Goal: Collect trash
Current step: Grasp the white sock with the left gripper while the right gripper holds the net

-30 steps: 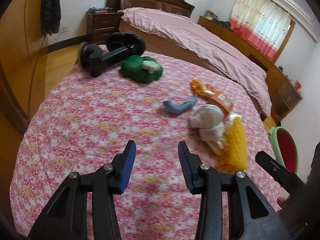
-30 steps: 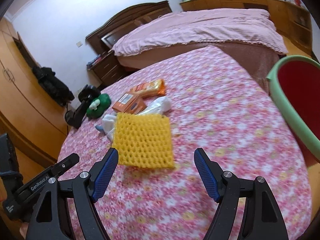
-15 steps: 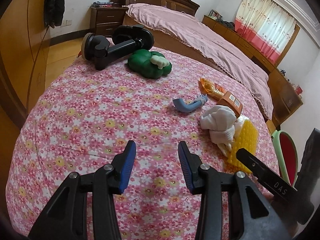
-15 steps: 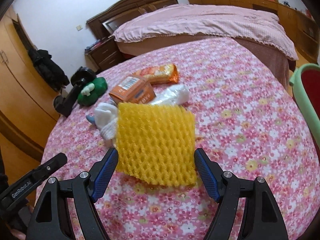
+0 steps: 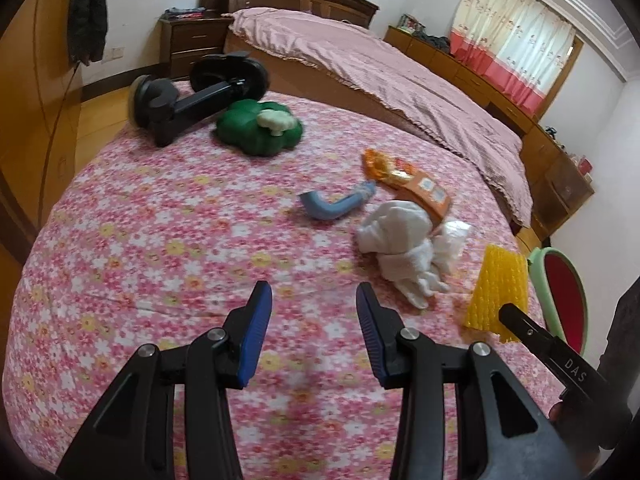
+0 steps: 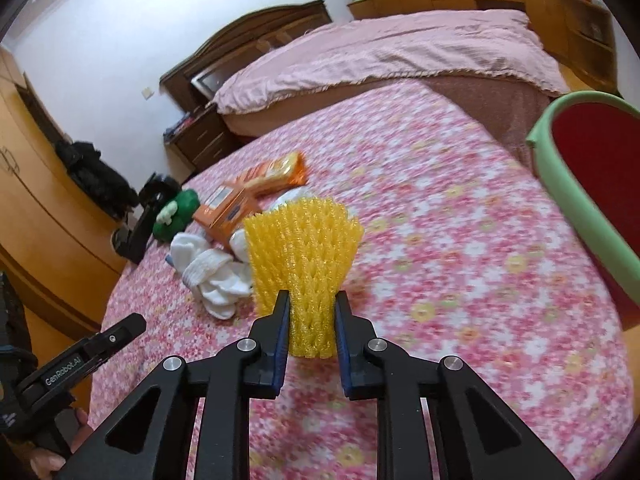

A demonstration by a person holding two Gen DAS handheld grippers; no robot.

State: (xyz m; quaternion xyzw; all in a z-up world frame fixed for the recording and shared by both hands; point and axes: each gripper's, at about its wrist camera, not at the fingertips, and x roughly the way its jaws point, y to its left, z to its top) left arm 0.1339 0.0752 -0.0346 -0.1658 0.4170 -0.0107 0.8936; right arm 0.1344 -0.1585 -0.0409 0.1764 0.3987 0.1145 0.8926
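Two hand-held grippers work over a round table covered in a pink flowered cloth (image 6: pixel 460 280). Nearest in the right wrist view, the right gripper (image 6: pixel 310 312) has just been closing and now pinches the near end of a yellow foam mesh fruit sleeve (image 6: pixel 304 256), which bunches between the blue pads and fans out above them. The left gripper (image 5: pixel 314 320) hangs over bare cloth with its jaws partly apart and nothing between them. Just beyond the sleeve lies a crumpled white cloth or sock bundle (image 5: pixel 404 248), with a scrap of clear plastic wrap (image 5: pixel 452 236) touching its right side. Behind these sit an orange cardboard box (image 6: pixel 226 212) and an orange snack wrapper (image 6: pixel 276 172), close together, and to their left a bent blue-grey tube (image 5: pixel 336 208). Farther back, near the far left edge of the table, rest a green clover-shaped soft toy with a pale top (image 5: pixel 260 128) and a black suction-cup holder (image 5: pixel 192 100) beside it. At the table's right side stands a green-rimmed bin with a red inside (image 6: pixel 560 176). A bed with a pink quilt (image 5: pixel 380 76) fills the room behind
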